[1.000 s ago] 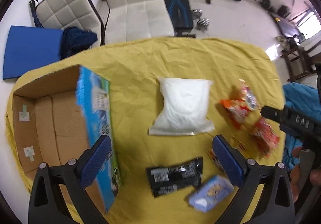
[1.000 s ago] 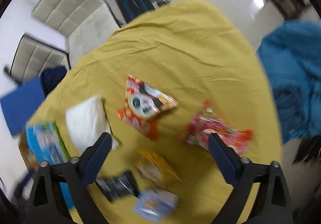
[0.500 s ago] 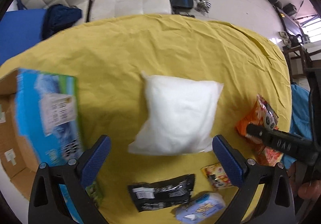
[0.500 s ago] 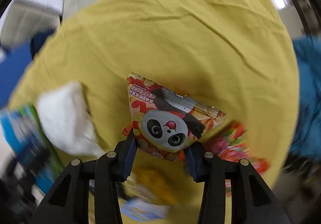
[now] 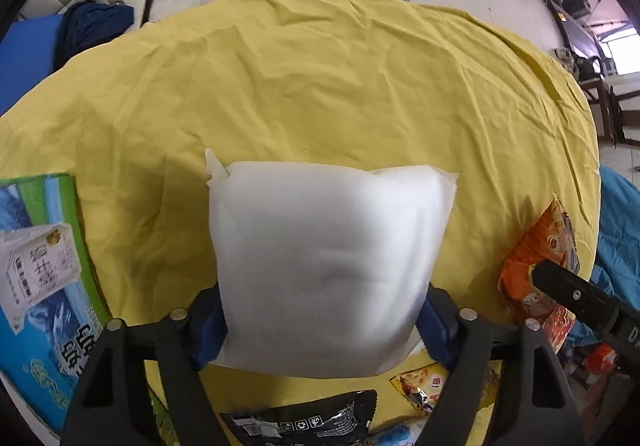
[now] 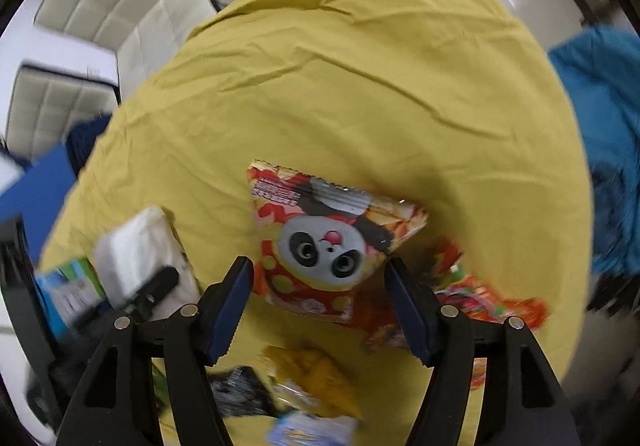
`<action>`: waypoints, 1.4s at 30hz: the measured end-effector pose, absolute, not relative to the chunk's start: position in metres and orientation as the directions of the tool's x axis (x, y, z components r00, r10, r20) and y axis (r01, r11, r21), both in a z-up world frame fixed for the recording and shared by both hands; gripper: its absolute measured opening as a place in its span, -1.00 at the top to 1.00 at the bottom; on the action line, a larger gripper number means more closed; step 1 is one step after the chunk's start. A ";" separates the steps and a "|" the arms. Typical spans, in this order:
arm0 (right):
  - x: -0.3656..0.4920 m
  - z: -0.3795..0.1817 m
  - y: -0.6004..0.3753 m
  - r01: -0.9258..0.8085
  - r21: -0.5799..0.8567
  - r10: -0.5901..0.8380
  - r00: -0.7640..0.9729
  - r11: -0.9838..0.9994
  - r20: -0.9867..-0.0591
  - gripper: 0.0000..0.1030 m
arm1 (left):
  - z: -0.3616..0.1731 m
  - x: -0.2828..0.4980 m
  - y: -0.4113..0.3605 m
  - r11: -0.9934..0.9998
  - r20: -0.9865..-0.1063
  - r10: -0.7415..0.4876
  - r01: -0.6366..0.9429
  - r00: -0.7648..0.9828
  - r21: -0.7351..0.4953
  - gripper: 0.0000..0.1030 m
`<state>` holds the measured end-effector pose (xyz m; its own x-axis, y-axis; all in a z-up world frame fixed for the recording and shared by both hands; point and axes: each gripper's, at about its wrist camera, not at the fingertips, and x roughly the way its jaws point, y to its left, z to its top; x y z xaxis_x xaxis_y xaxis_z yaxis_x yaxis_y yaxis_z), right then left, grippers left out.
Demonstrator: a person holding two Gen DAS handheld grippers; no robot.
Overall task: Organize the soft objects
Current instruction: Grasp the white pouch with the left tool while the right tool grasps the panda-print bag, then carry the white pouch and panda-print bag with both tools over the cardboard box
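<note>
In the left wrist view my left gripper (image 5: 320, 334) is shut on the near end of a white pillow pack (image 5: 328, 262) over the yellow cloth (image 5: 320, 78). In the right wrist view my right gripper (image 6: 320, 306) has its blue pads on either side of a red panda snack bag (image 6: 324, 246) and holds it. The white pack (image 6: 140, 250) shows at the left there. The panda bag (image 5: 540, 246) shows at the right edge of the left wrist view.
A blue and green box flap (image 5: 40, 286) lies at the left. A black packet (image 5: 304, 422), a yellow packet (image 6: 316, 374), a light blue packet (image 6: 308, 430) and a red snack bag (image 6: 480, 294) lie near the front. White chairs (image 6: 120, 6) stand behind.
My left gripper moved forward and closed on the white pack. My right gripper stayed around the panda bag, which now sits a little higher in view.
</note>
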<state>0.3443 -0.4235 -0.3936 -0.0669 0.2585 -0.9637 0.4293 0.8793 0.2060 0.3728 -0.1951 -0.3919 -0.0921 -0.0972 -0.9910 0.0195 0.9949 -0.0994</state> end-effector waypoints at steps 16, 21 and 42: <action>0.315 -0.369 -0.375 0.267 0.154 0.161 -0.003 0.951 -0.987 0.16 | -0.306 0.311 -0.188 0.999 -0.994 -0.031 0.042 0.109 -0.026 -0.37; 0.291 -0.335 -0.360 0.179 0.158 0.157 0.020 0.971 -0.987 0.17 | -0.261 0.289 -0.172 0.998 -0.983 -0.054 0.046 0.176 -0.047 -0.37; 0.209 -0.177 -0.242 -0.002 0.241 0.238 0.173 0.970 -0.956 0.17 | -0.153 0.235 -0.061 0.993 -0.930 -0.121 0.033 0.347 -0.117 -0.37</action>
